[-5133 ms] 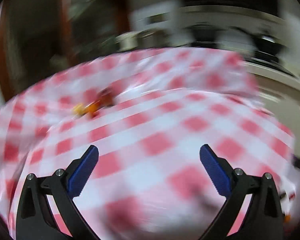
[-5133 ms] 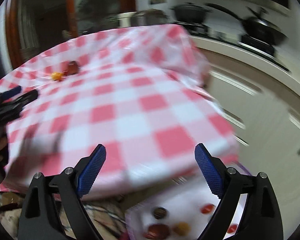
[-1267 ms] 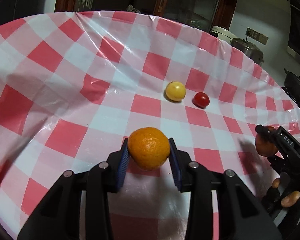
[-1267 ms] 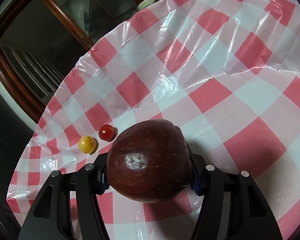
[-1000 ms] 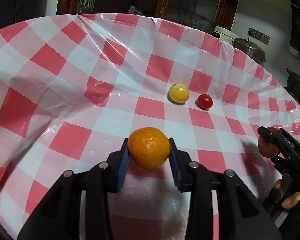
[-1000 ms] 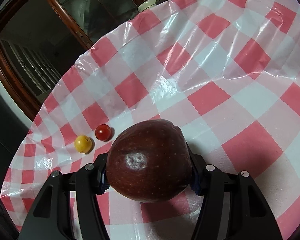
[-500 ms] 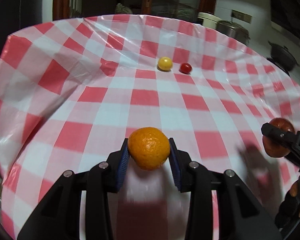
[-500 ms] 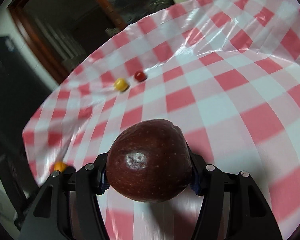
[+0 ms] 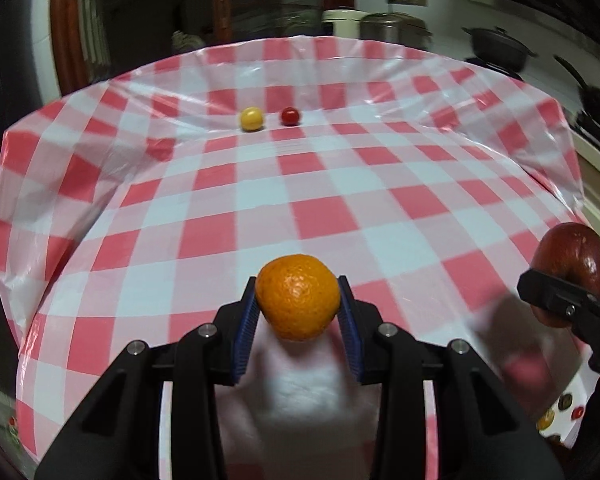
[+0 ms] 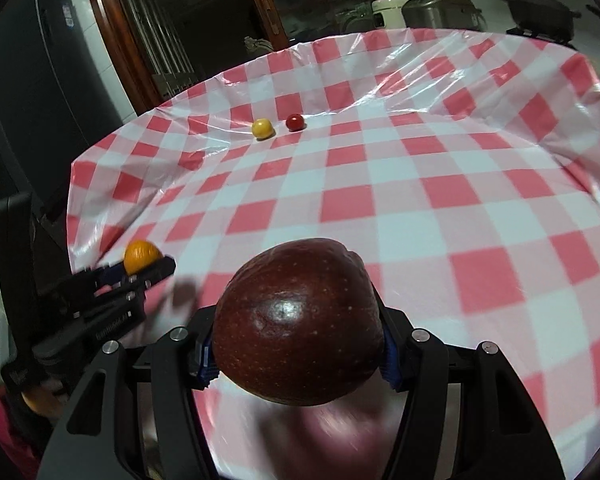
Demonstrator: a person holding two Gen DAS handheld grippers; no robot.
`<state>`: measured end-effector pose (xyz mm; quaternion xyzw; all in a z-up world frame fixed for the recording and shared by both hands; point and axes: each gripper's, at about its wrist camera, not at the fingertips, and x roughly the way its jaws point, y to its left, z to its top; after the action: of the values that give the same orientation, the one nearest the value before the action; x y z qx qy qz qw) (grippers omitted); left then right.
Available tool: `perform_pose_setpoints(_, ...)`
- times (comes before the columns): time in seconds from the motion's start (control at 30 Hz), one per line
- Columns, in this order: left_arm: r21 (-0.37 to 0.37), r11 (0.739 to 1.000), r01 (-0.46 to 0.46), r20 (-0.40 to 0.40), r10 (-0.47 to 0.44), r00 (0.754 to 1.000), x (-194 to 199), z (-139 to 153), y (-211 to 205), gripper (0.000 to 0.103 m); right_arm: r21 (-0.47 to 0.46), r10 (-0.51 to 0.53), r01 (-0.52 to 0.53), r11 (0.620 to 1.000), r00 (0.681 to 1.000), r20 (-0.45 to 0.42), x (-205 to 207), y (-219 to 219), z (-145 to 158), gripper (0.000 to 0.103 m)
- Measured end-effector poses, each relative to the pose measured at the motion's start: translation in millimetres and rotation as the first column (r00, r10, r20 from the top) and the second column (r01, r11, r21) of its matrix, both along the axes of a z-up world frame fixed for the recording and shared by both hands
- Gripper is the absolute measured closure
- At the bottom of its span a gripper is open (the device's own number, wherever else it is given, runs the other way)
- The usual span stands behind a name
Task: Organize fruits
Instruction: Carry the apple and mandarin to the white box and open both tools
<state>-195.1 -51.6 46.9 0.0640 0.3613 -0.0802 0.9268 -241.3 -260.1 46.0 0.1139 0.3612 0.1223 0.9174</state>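
Note:
My left gripper is shut on an orange mandarin, held above the near part of the table with the red-and-white checked cloth. My right gripper is shut on a dark red apple, also above the near edge. In the left wrist view the apple shows at the far right; in the right wrist view the mandarin shows at the left. A small yellow fruit and a red cherry tomato lie side by side far back on the cloth.
Pots and a rice cooker stand on a counter behind the table. A dark fridge and a wooden door frame lie back left. Low at the right, beyond the table edge, a white surface with small fruits is partly visible.
Both grippers have pulled back from the far fruits toward the near table edge, each still holding its fruit. The yellow fruit and tomato now look smaller and farther off.

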Motion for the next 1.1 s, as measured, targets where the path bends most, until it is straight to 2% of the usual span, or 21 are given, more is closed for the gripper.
perform_pose_setpoints(0.37,0.109,0.982,0.156,0.017,-0.159,0.987,-35.4,2.3,-72.7,0.065,0.013,-0.134,0.134,0.991,0.990,0.052,-71.0,-80.5,-1.7,0.044)
perform_pose_setpoints(0.57,0.170,0.955,0.241,0.021,-0.248,0.969,-56.8,4.9,-111.3,0.065,0.036,-0.214,0.211,0.977,0.972,0.092,-111.2,-120.3,-3.9,0.044)
perform_pose_setpoints(0.7,0.211,0.929,0.306,0.019,-0.316,0.948,-74.1,6.2,-139.8,0.065,0.058,-0.286,0.282,0.958,0.953,0.095,-135.9,-148.0,-10.0,0.044)
perform_pose_setpoints(0.8,0.245,0.898,0.366,0.022,-0.382,0.924,-89.2,7.3,-162.4,0.065,0.079,-0.346,0.340,0.937,0.934,0.084,-155.2,-171.0,-18.2,0.044)
perform_pose_setpoints(0.97,0.274,0.832,0.481,-0.013,-0.497,0.867,-113.3,3.0,-203.2,0.065,0.082,-0.445,0.440,0.894,0.894,0.048,-186.5,-207.6,-39.1,0.044)
perform_pose_setpoints(1.07,0.280,0.782,0.556,-0.053,-0.566,0.823,-128.4,-4.0,-229.6,0.065,0.078,-0.493,0.490,0.868,0.870,0.014,-202.0,-225.4,-54.0,0.044)
perform_pose_setpoints(1.1,0.290,0.755,0.589,-0.066,-0.598,0.799,-136.3,-7.9,-241.8,0.065,0.069,-0.505,0.503,0.861,0.863,0.008,-205.9,-228.9,-58.0,0.044)
